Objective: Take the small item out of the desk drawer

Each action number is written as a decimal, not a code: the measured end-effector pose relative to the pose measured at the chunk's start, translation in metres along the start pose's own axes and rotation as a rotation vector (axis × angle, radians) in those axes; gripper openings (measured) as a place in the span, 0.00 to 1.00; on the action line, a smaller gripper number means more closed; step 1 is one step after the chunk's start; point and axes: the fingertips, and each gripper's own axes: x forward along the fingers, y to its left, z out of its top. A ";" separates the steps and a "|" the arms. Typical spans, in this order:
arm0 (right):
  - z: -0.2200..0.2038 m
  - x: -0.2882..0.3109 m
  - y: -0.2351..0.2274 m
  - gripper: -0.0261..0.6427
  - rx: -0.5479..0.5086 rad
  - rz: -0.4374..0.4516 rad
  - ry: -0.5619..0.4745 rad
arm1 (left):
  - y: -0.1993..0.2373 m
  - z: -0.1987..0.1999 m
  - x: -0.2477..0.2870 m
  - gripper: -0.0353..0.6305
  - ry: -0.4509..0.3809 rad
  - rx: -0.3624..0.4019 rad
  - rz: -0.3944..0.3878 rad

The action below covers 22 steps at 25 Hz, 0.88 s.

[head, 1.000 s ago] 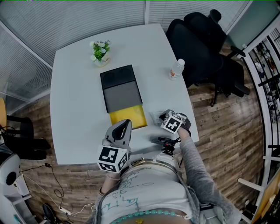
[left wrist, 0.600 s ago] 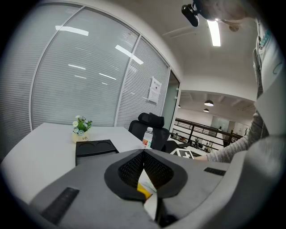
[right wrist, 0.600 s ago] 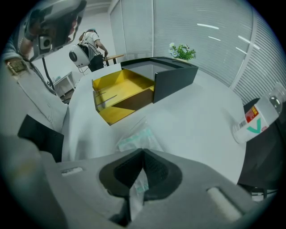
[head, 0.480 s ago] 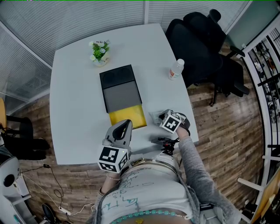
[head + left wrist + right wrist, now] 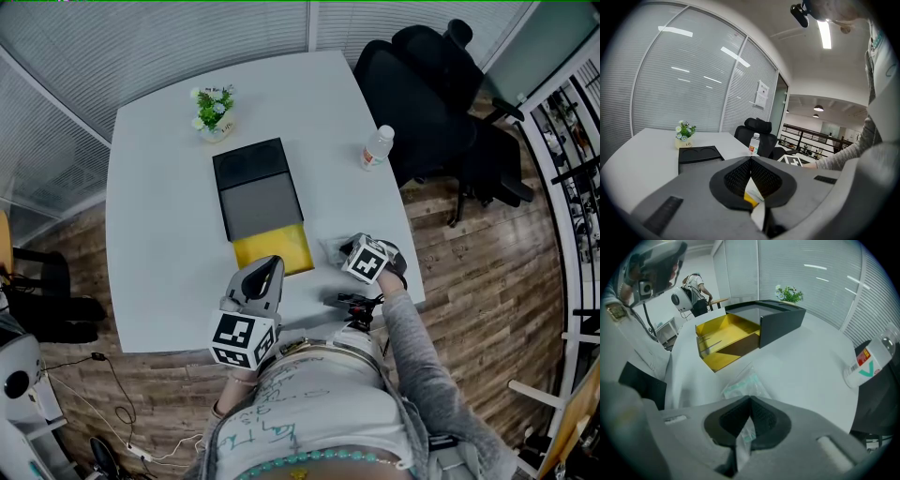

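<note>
Both of my tools have their jaws together. My right tool [image 5: 750, 399], at the lower right of the tabletop [image 5: 159, 234] in the head view, points steeply down and is clamped on the small clear packet [image 5: 740, 386]. The packet lies on the tabletop just right of the open yellow drawer [image 5: 274, 250], outside it. My left tool [image 5: 751, 159] holds nothing and hangs near the tabletop's lower edge, just below that drawer. 1 black organizer [image 5: 255, 187] carries the drawer; 1 plant [image 5: 215, 111] and 1 water bottle [image 5: 378, 148] stand farther up.
</note>
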 end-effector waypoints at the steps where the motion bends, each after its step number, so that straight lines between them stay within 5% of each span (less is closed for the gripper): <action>1: 0.000 0.000 -0.001 0.04 -0.003 -0.001 -0.002 | 0.000 0.000 0.000 0.05 0.000 0.000 0.000; 22: 0.004 -0.004 0.000 0.04 -0.011 -0.002 0.001 | -0.002 0.000 0.000 0.05 0.005 0.002 0.000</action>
